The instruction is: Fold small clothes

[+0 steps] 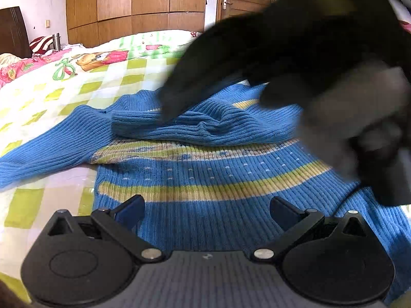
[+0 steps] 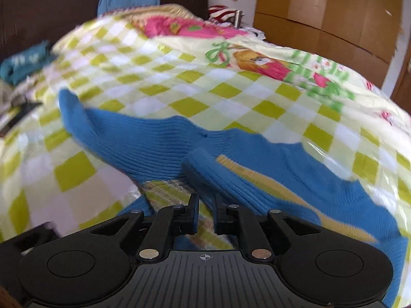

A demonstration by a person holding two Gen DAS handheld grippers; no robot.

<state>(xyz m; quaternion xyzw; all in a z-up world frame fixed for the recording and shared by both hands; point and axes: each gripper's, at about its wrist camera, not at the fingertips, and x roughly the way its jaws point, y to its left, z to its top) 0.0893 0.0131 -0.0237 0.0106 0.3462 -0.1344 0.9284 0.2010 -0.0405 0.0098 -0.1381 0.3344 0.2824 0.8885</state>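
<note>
Right hand-held gripper (image 2: 205,211) narrow, nothing visibly pinched; left hand-held gripper (image 1: 206,211) wide above sweater (image 1: 205,179), blur hiding collar

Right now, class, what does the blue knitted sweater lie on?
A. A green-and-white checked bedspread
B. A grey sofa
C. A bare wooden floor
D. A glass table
A: the blue sweater is spread flat on the checked bedspread, its squares showing around it in both views.
</note>
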